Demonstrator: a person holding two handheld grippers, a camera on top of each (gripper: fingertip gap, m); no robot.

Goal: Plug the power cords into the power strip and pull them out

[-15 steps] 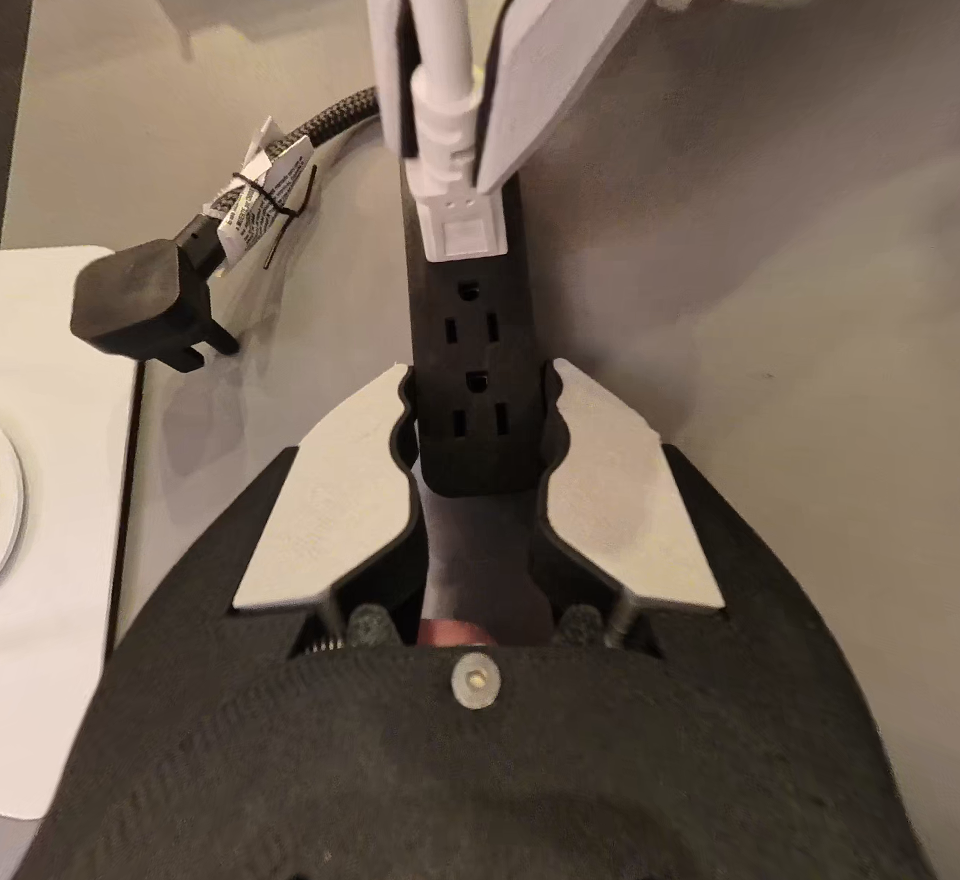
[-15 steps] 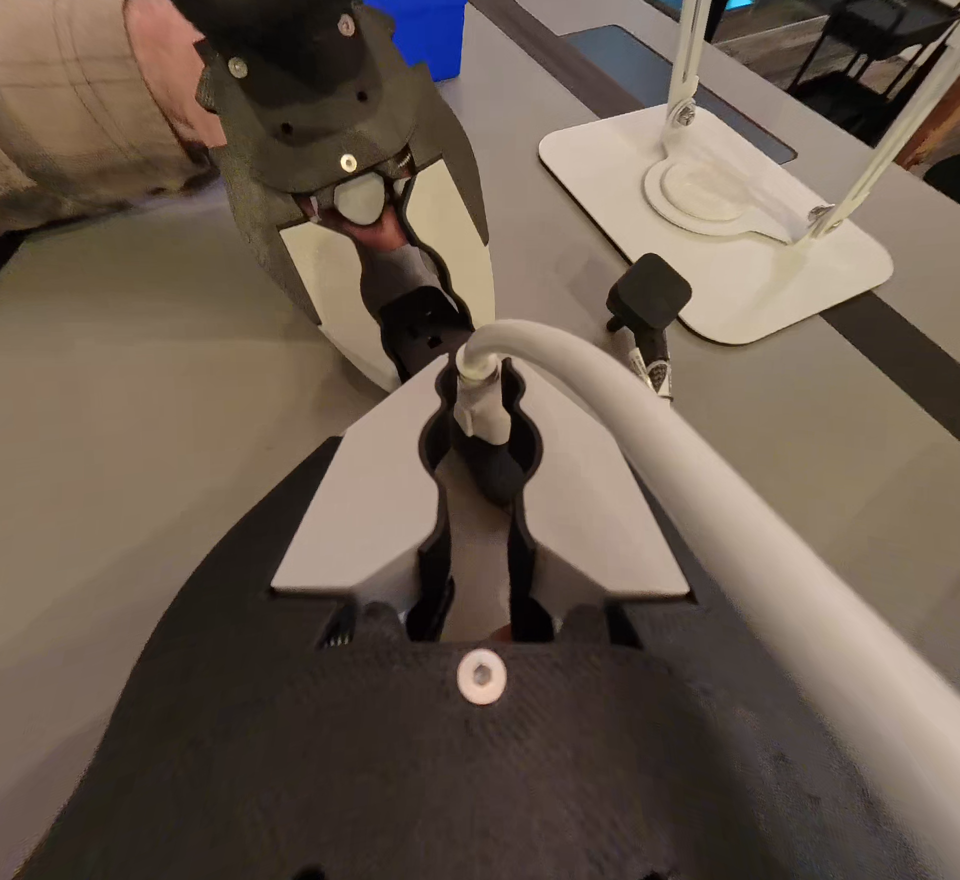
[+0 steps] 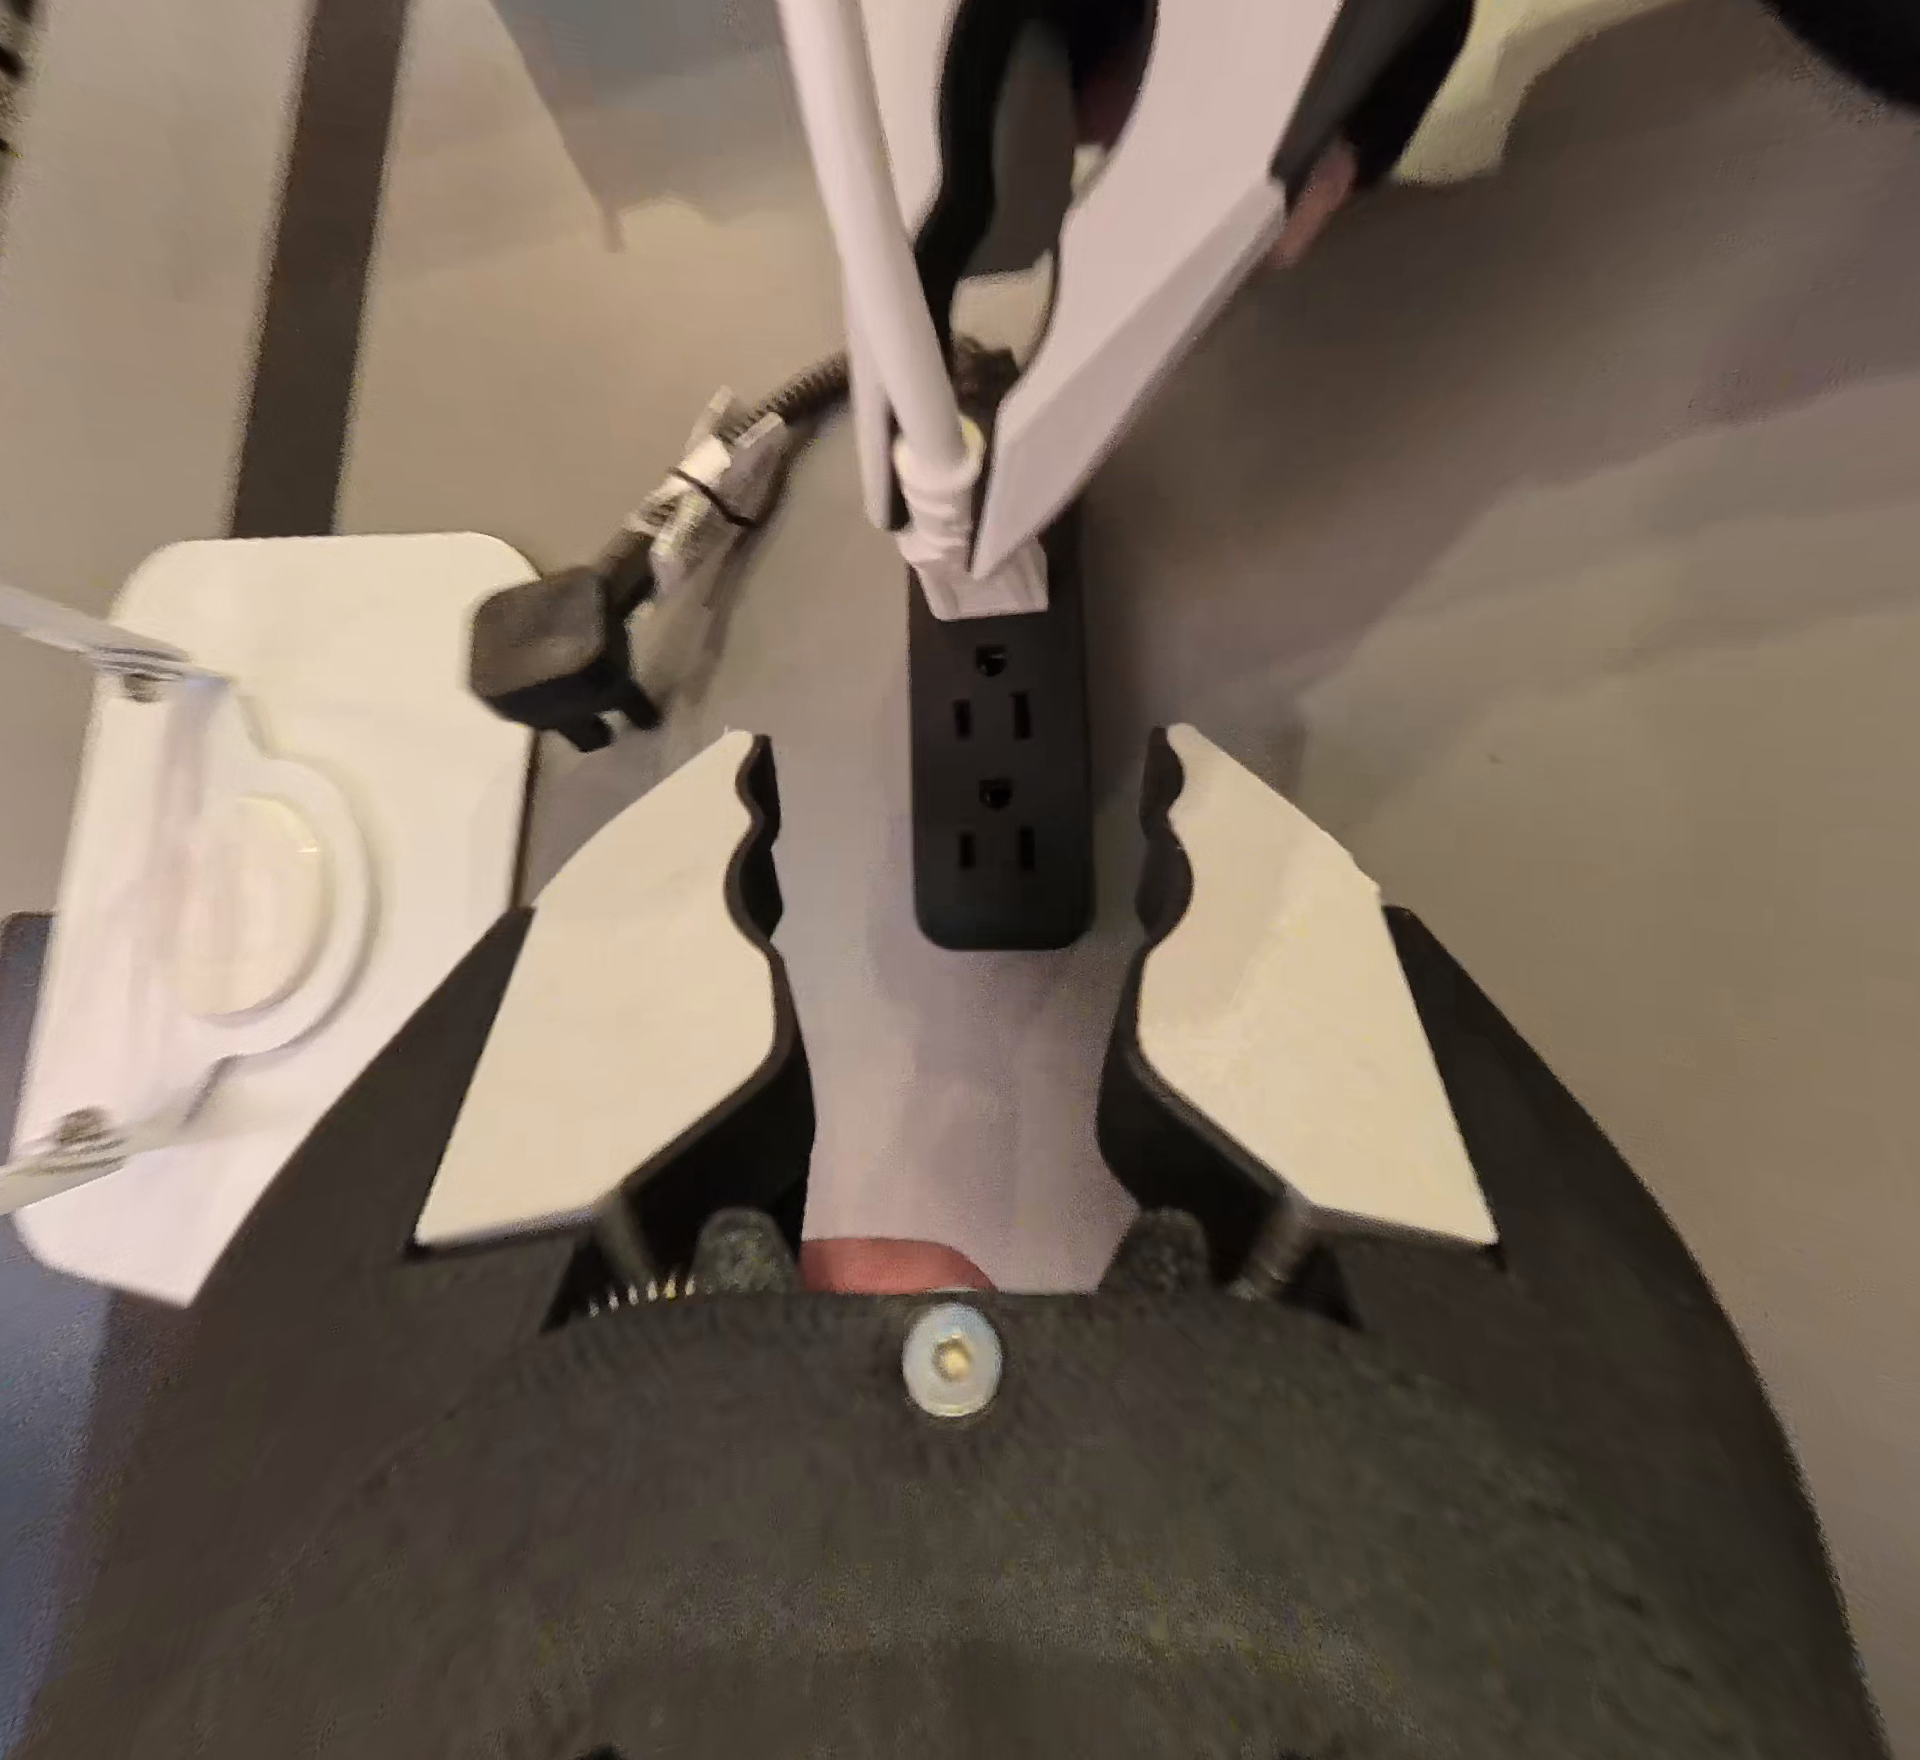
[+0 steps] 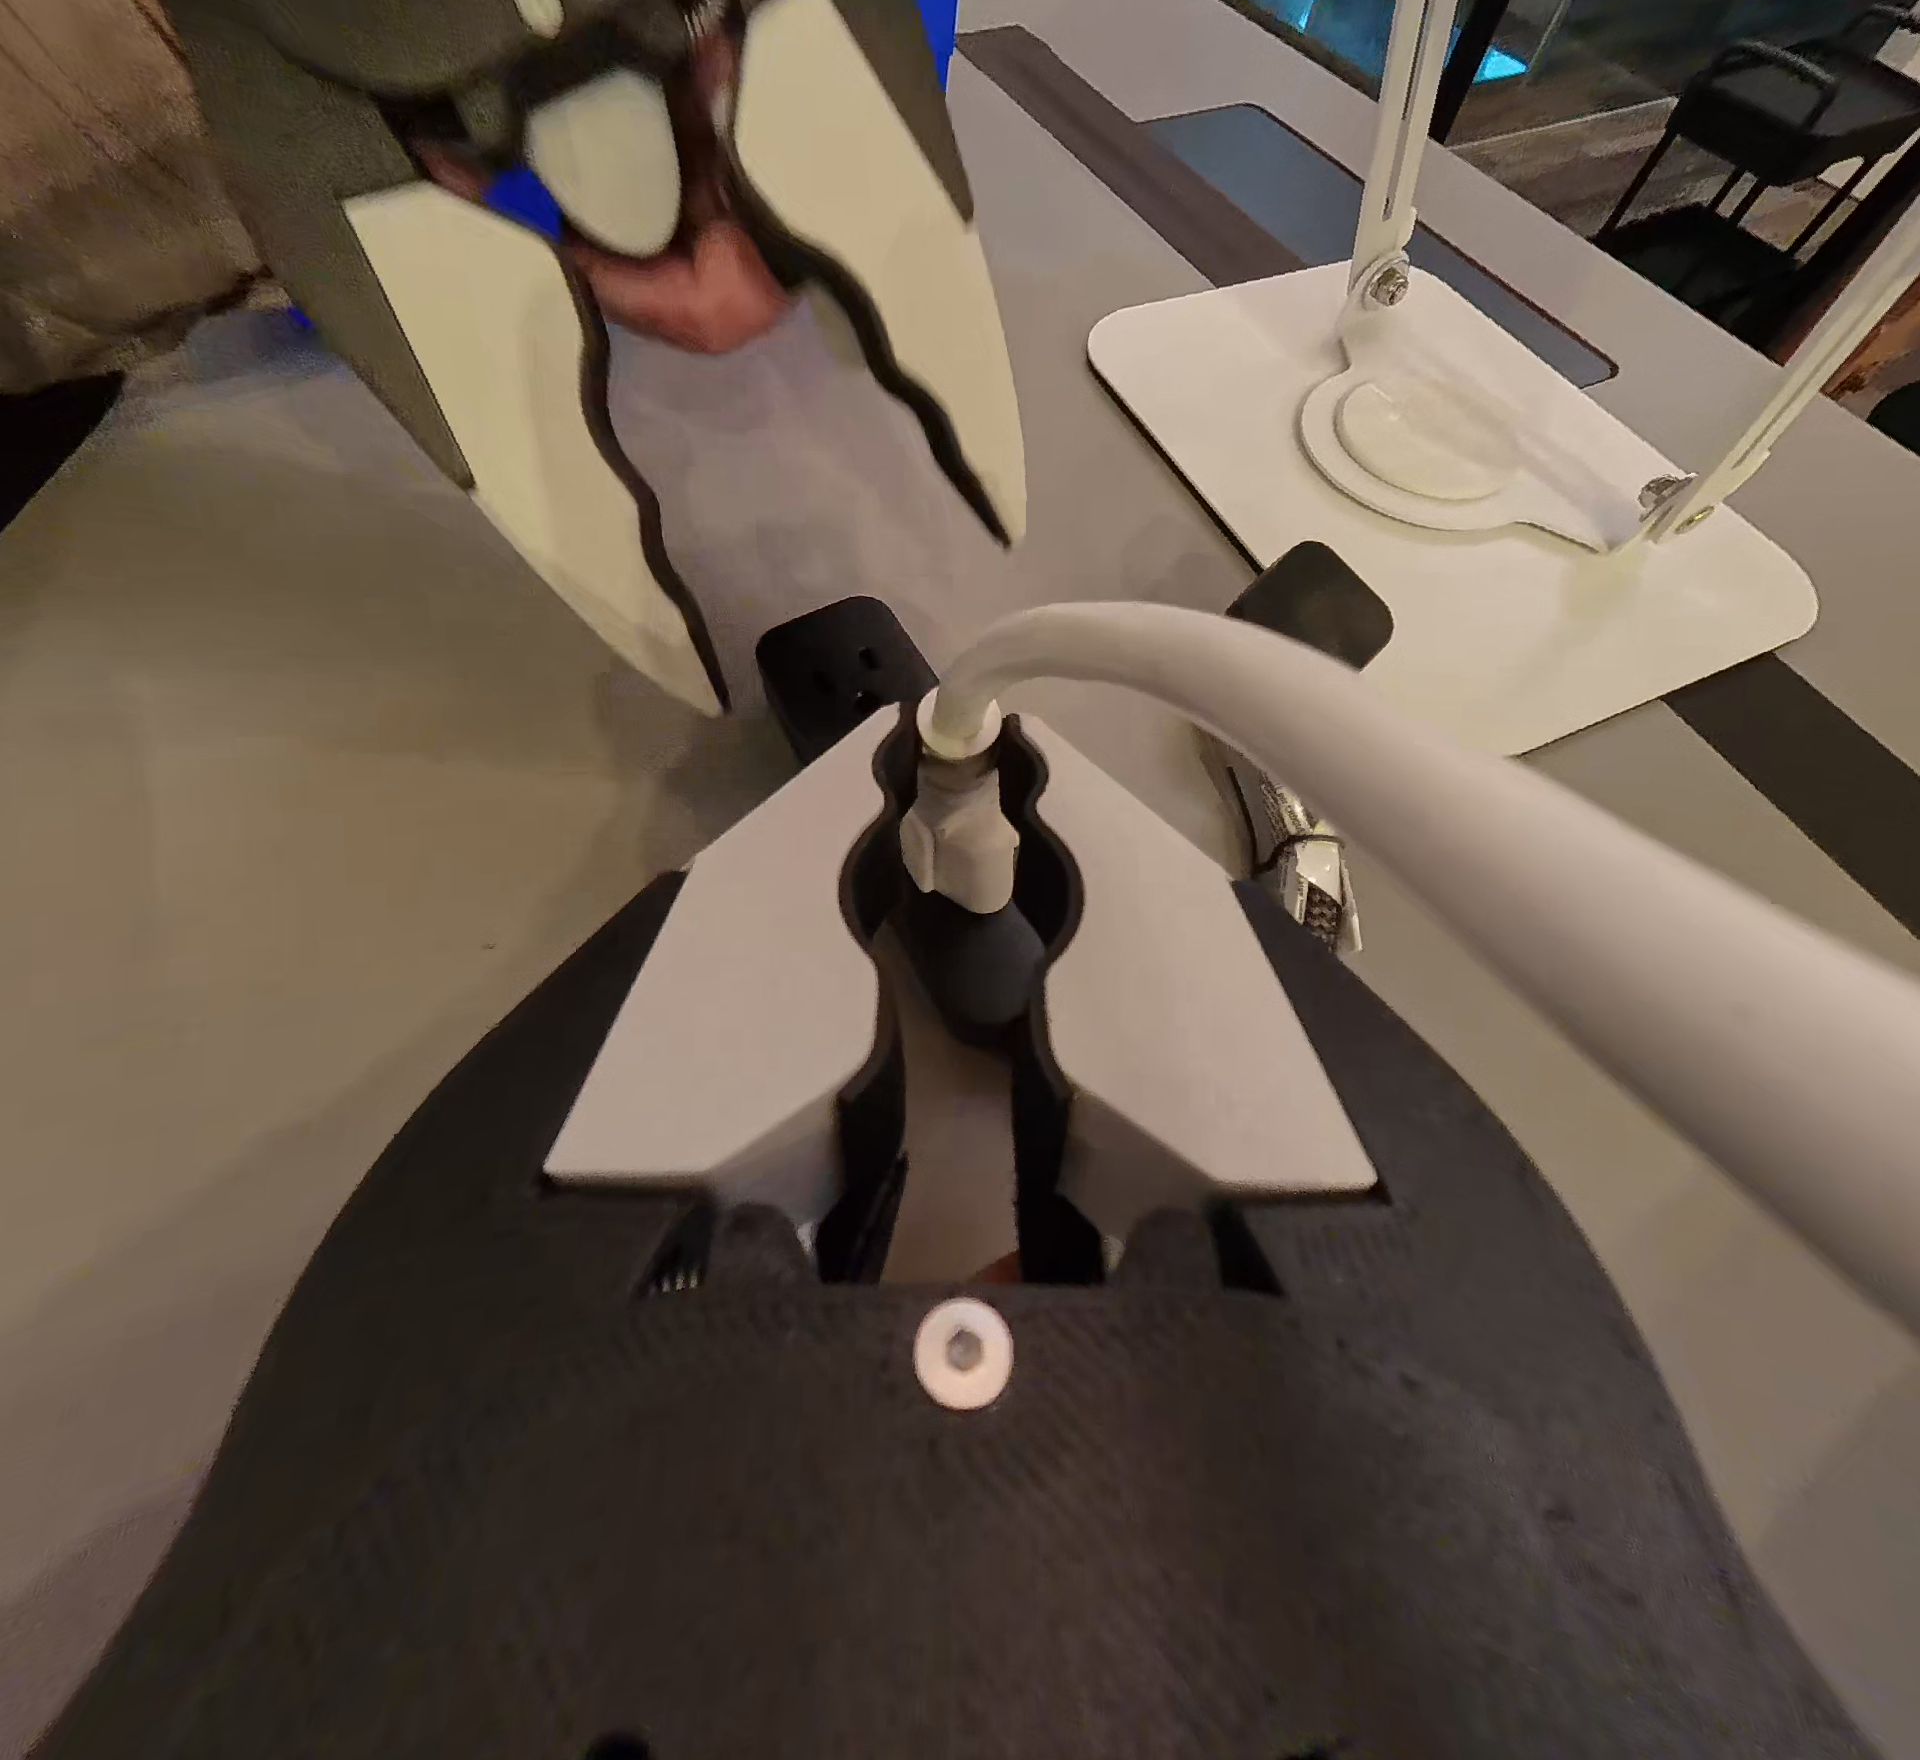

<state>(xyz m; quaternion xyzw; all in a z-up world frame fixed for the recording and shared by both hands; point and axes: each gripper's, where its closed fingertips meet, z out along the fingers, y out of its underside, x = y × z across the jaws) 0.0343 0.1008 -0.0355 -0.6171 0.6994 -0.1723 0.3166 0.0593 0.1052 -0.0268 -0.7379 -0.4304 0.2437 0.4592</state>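
1. Black power strip (image 3: 1000, 780) lies flat on grey tabletop (image 3: 1558, 723); white plug (image 3: 982, 583) sits in its far outlet.
2. Right hand-held gripper (image 4: 961, 827) clamps the white plug.
3. Left hand-held gripper (image 3: 956, 806) is spread wide, empty, fingers flanking the strip's near end without touching.
4. Black plug (image 3: 551, 645) lies loose beside white stand base (image 3: 343, 671).

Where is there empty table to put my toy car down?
Bare table lies right of the power strip. Left of the strip it is crowded: the black plug and the white stand base sit close together there.
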